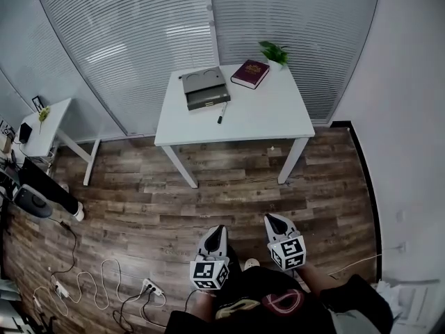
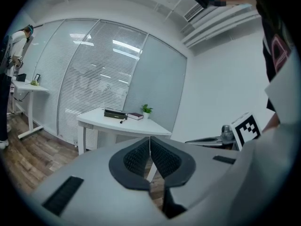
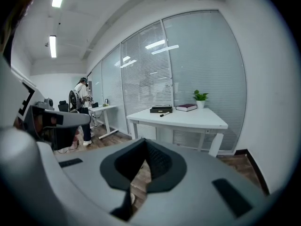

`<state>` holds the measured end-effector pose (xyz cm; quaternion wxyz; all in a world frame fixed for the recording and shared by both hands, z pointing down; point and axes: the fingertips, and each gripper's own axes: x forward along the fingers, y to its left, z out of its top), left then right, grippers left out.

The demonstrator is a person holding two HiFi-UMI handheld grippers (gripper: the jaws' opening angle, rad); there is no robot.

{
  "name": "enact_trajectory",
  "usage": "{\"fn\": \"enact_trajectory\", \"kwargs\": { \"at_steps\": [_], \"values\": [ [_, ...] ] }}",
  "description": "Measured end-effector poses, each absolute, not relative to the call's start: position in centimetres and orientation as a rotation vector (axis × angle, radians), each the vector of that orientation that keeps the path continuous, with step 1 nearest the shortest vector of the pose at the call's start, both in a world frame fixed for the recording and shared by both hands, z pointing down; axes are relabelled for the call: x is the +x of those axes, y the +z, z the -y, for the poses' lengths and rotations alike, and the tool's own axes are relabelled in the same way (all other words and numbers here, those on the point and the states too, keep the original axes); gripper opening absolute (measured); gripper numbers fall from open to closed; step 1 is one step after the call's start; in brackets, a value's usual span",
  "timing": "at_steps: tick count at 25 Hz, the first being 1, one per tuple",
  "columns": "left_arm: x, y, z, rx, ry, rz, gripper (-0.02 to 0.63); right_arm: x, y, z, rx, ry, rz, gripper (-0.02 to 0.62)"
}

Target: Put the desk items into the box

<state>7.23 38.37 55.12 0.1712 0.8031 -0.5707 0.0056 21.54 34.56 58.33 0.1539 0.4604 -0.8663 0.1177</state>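
Note:
A white desk (image 1: 264,120) stands ahead by the blinds. On it lie a grey open box (image 1: 205,88), a dark red book (image 1: 250,73), a black pen (image 1: 222,113) and a small green plant (image 1: 274,51). The same desk (image 2: 113,124) (image 3: 197,119) shows far off in both gripper views, with the box (image 2: 114,113) (image 3: 161,109), book (image 2: 135,116) (image 3: 186,107) and pen (image 3: 164,114). My left gripper (image 1: 217,233) and right gripper (image 1: 272,221) hang low over the floor near the person's body, well short of the desk. Both are shut and hold nothing.
Wood floor (image 1: 229,193) lies between me and the desk. A second small desk (image 1: 49,127) stands at the left, with a person (image 3: 83,112) near it. Cables and a power strip (image 1: 149,286) trail on the floor at lower left. A wall (image 1: 410,117) runs along the right.

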Motion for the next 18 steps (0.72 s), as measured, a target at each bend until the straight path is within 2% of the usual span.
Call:
{"fn": "enact_trajectory", "kwargs": {
  "at_steps": [18],
  "values": [
    [0.7,55.7,-24.0,2.370,0.067,1.476,0.020,14.8,59.0,-21.5,1.469,0.411,2.404,0.009]
  ]
}}
